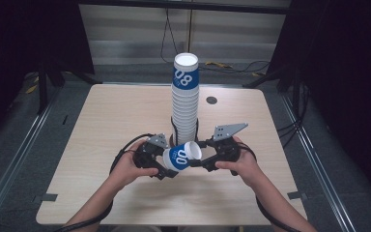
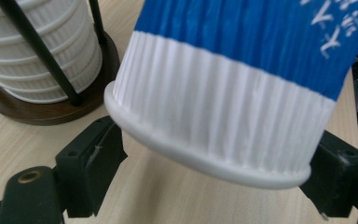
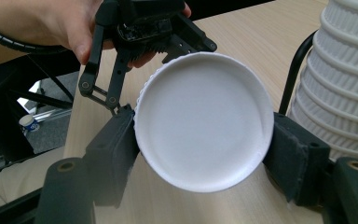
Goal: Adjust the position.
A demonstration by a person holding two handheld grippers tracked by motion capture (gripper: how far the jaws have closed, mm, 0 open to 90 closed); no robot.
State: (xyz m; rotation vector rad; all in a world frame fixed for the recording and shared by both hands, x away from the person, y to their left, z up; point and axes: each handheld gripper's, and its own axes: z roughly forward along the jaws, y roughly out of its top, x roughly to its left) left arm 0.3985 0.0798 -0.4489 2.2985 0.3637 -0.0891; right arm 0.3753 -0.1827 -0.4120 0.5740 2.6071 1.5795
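A blue-and-white paper cup lies on its side just above the table, held between both grippers. My left gripper is shut on its ribbed white rim end; in the left gripper view the jaws press the rolled lip of the cup from both sides. My right gripper is shut on the narrower closed end. The right gripper view has its jaws flanking the cup's flat white base. Just behind stands a tall stack of matching cups.
The stack stands in a dark round base with thin black upright rods, close to both grippers. The wooden table has a small black grommet at the back right. Cables lie on the floor beyond.
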